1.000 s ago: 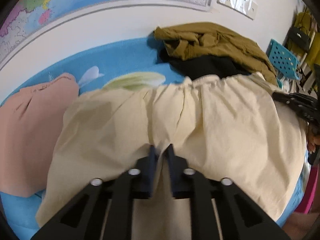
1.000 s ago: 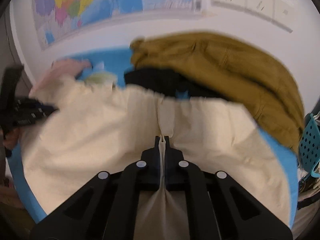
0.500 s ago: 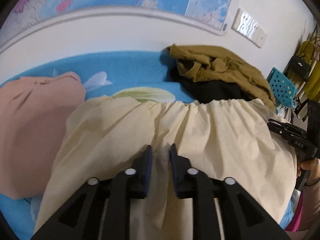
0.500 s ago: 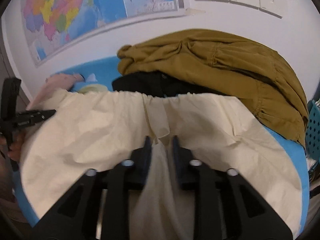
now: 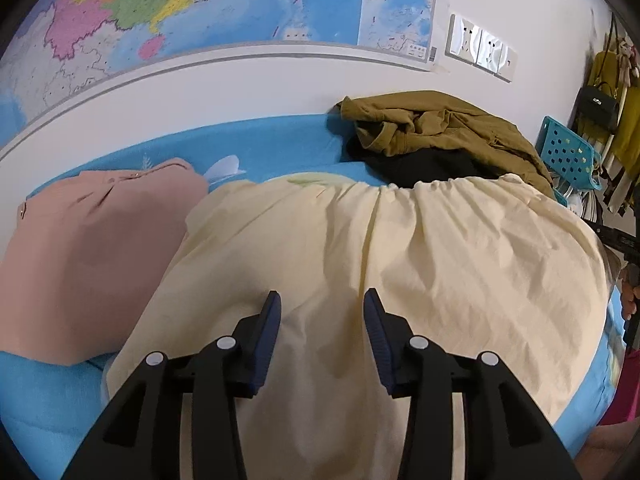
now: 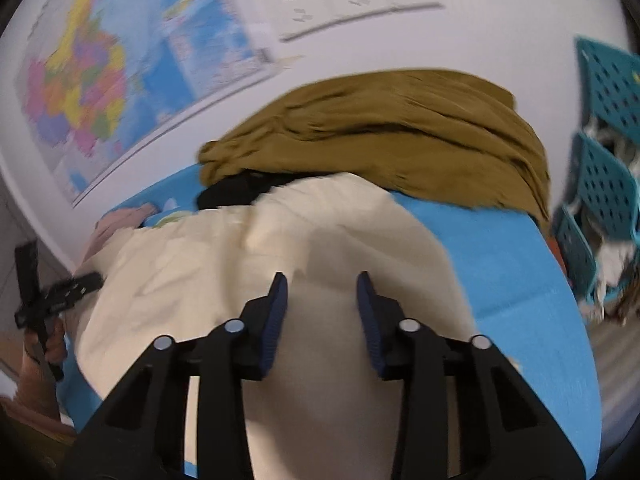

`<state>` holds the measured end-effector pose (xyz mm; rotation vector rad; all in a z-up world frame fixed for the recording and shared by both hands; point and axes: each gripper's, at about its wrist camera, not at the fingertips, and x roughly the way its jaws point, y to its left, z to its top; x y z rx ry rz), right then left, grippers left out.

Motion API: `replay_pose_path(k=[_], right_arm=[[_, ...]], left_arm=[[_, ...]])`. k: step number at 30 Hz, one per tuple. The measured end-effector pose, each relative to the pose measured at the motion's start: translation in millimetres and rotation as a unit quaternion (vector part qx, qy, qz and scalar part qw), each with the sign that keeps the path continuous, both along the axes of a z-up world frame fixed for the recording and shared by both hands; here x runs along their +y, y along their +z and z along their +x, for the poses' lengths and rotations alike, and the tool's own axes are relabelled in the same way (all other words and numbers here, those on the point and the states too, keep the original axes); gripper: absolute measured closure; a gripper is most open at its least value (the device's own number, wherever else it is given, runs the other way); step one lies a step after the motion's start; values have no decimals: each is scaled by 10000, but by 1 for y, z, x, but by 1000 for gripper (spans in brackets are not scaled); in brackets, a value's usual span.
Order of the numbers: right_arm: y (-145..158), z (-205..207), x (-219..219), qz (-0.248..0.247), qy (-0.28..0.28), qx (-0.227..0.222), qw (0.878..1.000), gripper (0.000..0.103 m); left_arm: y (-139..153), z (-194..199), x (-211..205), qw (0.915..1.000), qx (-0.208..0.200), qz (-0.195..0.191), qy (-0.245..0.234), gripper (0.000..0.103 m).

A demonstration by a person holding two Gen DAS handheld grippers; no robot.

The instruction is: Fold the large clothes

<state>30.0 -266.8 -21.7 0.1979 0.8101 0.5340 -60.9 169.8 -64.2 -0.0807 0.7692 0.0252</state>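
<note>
So this was a bedroom corner, white wall (image 5: 248, 80) with a big colourful map (image 5: 224, 4) stuck on it and a row of wall sockets (image 5: 480, 48) off to the side, and a bed with a bright blue sheet (image 5: 264, 140) pushed up against it.

The left gripper (image 5: 322, 300) had its two blue-padded fingers (image 5: 270, 320) spread wide apart, nothing between them, just above the cream pants (image 5: 440, 272). Same deal with the right gripper (image 6: 322, 284): fingers (image 6: 276, 304) apart, not pinching anything, over the same cream pants (image 6: 224, 264). The right view was pretty motion-blurred, so I couldn't tell whether the tips were touching the cloth.

The pants were spread across the middle of the bed, gathered elastic waistband at the far edge toward the wall, fabric a bit wrinkled, and the near part hung toward the camera under the grippers.

Going outward: a pink garment (image 5: 92, 248) lay flat just left of the pants, its edge touching or tucked under them. Behind the waistband there was a black garment (image 5: 420, 164) with a crumpled olive-brown jacket (image 5: 448, 124) piled on top, against the wall. Further right, teal plastic baskets (image 5: 568, 156) with holes stood by the bed, and a small black bag (image 5: 598, 106) hung on the wall among some yellow clothes.
</note>
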Motion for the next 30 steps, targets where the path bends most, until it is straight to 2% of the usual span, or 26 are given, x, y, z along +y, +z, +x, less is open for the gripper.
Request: replay_pose_path(k=[2, 4, 5, 7, 8, 11, 14, 15, 16, 18, 21, 23, 24, 26, 27, 30], right_arm=[[-19, 15, -12, -89, -386, 263, 9989, 89], [-34, 22, -18, 14, -457, 507, 9977, 90], [-35, 24, -25, 277, -518, 581, 9966, 90], [-28, 19, -25, 62, -562, 481, 9972, 87], [-24, 14, -24, -5, -590, 382, 9975, 81], [-2, -7, -22, 131, -459, -60, 9988, 78], [28, -39, -7, 183, 5, -688, 9975, 75], [34, -49, -1, 222, 200, -814, 9962, 74], [39, -59, 10, 250, 456, -939, 9942, 68], [39, -70, 33, 248, 955, -990, 9902, 62], [24, -74, 67, 53, 1415, -844, 9863, 61], [4, -67, 82, -271, 1390, -529, 9885, 62], [-5, -62, 83, -245, 1375, -343, 9896, 63], [-19, -54, 81, -125, 1262, -95, 9919, 71], [-22, -51, 78, -53, 1247, -7, 9922, 71], [-16, -56, 78, -151, 1196, -73, 9927, 67]], left_arm=[[-3, 1, 3, 10000, 16, -49, 16, 62], [-8, 4, 9, 9999, 49, -107, 41, 62], [-10, 6, 13, 9998, 86, -174, 61, 63], [-9, 5, 15, 9997, 87, -215, 44, 63], [-7, 4, 14, 9998, 75, -197, 38, 63], [3, -7, 9, 9999, -83, -61, -17, 56], [15, -23, 2, 9995, -254, 14, -177, 55], [18, -29, -2, 9992, -300, 41, -262, 55], [19, -33, -6, 9989, -323, 31, -328, 55], [17, -39, -15, 9981, -348, -46, -514, 52], [4, -37, -28, 9972, -210, -121, -702, 49], [-12, -30, -34, 9978, 53, -16, -660, 49], [-16, -28, -34, 9980, 97, 16, -630, 49], [-21, -26, -34, 9982, 118, -25, -589, 48], [-21, -27, -33, 9983, 112, -70, -569, 48], [-18, -28, -35, 9987, 129, -47, -481, 48]])
